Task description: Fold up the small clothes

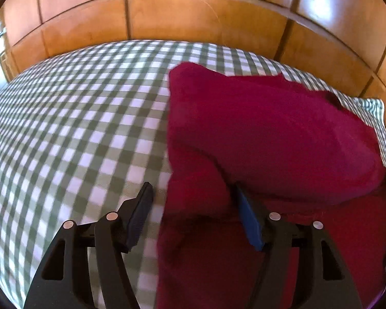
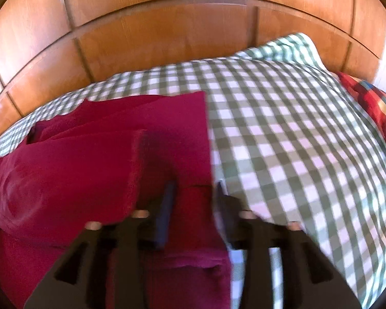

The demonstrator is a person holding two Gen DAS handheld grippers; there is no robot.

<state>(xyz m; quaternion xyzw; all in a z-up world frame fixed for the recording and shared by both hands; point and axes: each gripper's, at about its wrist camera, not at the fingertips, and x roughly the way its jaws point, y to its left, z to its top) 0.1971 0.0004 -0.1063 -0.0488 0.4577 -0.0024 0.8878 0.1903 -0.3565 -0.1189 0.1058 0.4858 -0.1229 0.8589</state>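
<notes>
A dark red garment (image 1: 265,139) lies partly folded on the green-and-white checked cloth (image 1: 77,118). My left gripper (image 1: 193,190) is open; its jaws straddle the garment's left edge, with the right finger (image 1: 247,216) over the fabric. In the right wrist view the same garment (image 2: 90,159) fills the left half. My right gripper (image 2: 195,188) is open over the garment's right edge, its left finger (image 2: 167,206) above the red fabric. This view is blurred.
The checked cloth (image 2: 296,141) covers a raised surface. Wooden panelling (image 1: 205,18) stands close behind it, and shows in the right wrist view (image 2: 154,33) too. A red, blue and yellow checked item (image 2: 375,108) lies at the far right.
</notes>
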